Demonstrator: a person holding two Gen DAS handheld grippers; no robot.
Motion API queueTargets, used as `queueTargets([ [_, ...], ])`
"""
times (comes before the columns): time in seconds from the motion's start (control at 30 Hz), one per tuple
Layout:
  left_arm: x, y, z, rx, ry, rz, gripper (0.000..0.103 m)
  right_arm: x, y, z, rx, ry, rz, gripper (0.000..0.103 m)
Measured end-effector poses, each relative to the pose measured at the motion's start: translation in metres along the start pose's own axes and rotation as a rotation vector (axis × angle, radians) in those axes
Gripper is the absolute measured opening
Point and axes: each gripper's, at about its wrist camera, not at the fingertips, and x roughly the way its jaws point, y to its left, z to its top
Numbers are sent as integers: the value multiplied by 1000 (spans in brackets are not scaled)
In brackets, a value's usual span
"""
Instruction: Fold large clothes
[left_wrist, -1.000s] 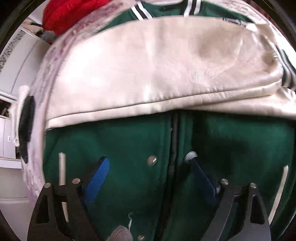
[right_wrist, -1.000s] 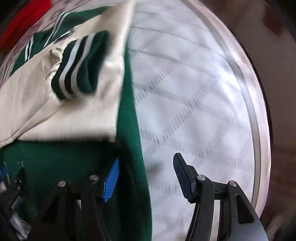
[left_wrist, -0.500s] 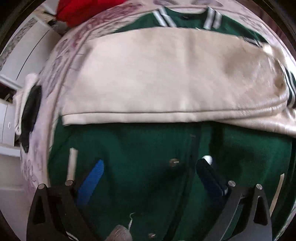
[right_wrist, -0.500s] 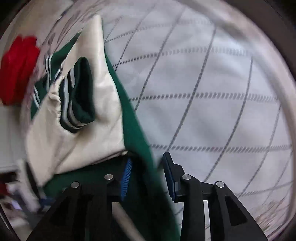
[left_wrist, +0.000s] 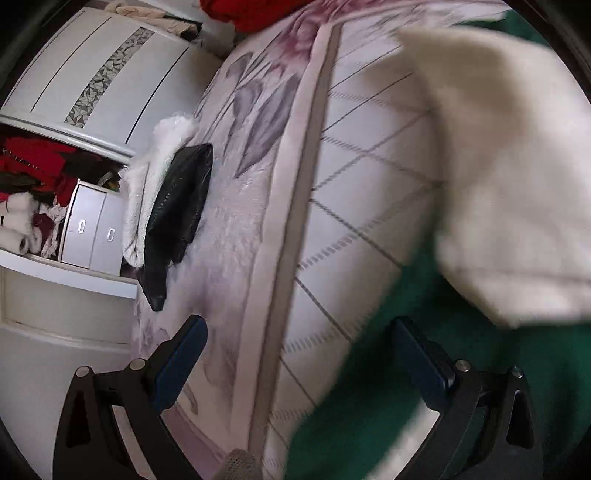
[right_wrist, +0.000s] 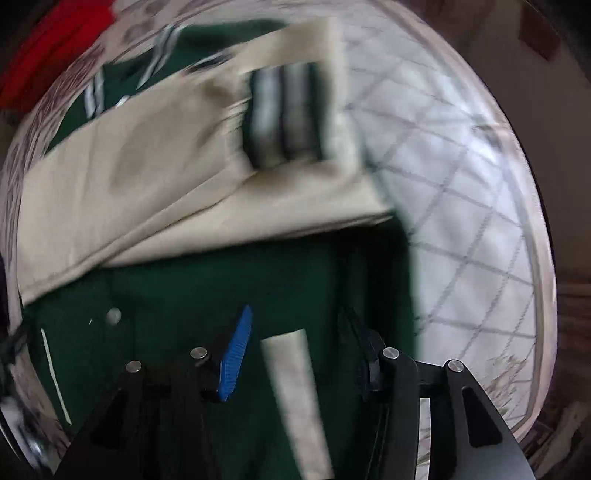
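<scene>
1. Swung aside since the earlier frame, the left gripper (left_wrist: 295, 363) hangs with jaws spread and empty over the bed (left_wrist: 362, 206) edge.
2. Right gripper (right_wrist: 295, 347): jaws just reopened, straddling the green jacket (right_wrist: 229, 280), probably to take a fold edge.
3. Cream sleeves (right_wrist: 155, 184) lie folded across the jacket.

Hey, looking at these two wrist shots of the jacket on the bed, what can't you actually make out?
- Right wrist view: motion blur smears the striped cuff and cream sleeve; whether the right tool touches the jacket is unclear.
- Left wrist view: the jacket's collar and far side are cut off by the frame edge; the sleeve is blurred.
- Left wrist view: the shelf contents are too small to identify.
</scene>
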Motion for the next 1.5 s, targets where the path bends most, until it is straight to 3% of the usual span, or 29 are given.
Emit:
queueTargets([
  [0.07, 15, 4, 4, -31, 18, -23, 103, 4, 22, -9, -9, 11, -7, 51],
  [0.17, 32, 29, 14, -100, 41, 14, 103, 6, 60, -23, 23, 13, -22, 51],
  [0.27, 36, 59, 18, -189, 71, -74, 103, 2, 56, -51, 99, 27, -10, 51],
  [0.33, 15, 65, 11, -167, 22, -98, 103, 6, 29, -84, 132, 42, 17, 51],
  [0.4, -18, 68, -3, -145, -46, -149, 103, -2, 23, -95, 164, 54, 41, 51],
  [0.47, -59, 60, -26, -117, -87, -221, 103, -7, -13, -110, 197, 61, 50, 51],
  [0.57, -104, 33, -62, -57, -85, -333, 103, -19, -55, -125, 264, 76, 27, 51],
  [0.7, -146, -21, -103, 45, -55, -411, 103, -22, -112, -138, 327, 131, -2, 55],
  [0.73, -157, -38, -114, 71, -46, -426, 103, -25, -152, -143, 328, 138, -12, 55],
  [0.83, -173, -91, -144, 152, -41, -409, 103, -23, -200, -135, 298, 120, -14, 55],
  [0.97, -174, -136, -166, 185, -3, -334, 103, 4, -216, -87, 211, 66, 54, 55],
  [1.07, -173, -147, -166, 135, 3, -267, 103, 26, -216, -49, 138, 53, 124, 55],
  [1.2, -170, -149, -157, 84, 21, -223, 103, 49, -209, -16, 26, 39, 115, 52],
  [1.23, -169, -149, -155, 78, 24, -216, 103, 52, -195, -2, -11, 33, 111, 34],
  [1.27, -166, -149, -152, 65, 38, -217, 103, 49, -191, 1, -48, 26, 134, 0],
  [1.37, -164, -147, -149, 33, 57, -223, 103, 59, -176, 6, -46, 64, 194, 0],
  [1.5, -166, -148, -154, 35, 37, -209, 103, 59, -170, -18, -46, 75, 206, 0],
])
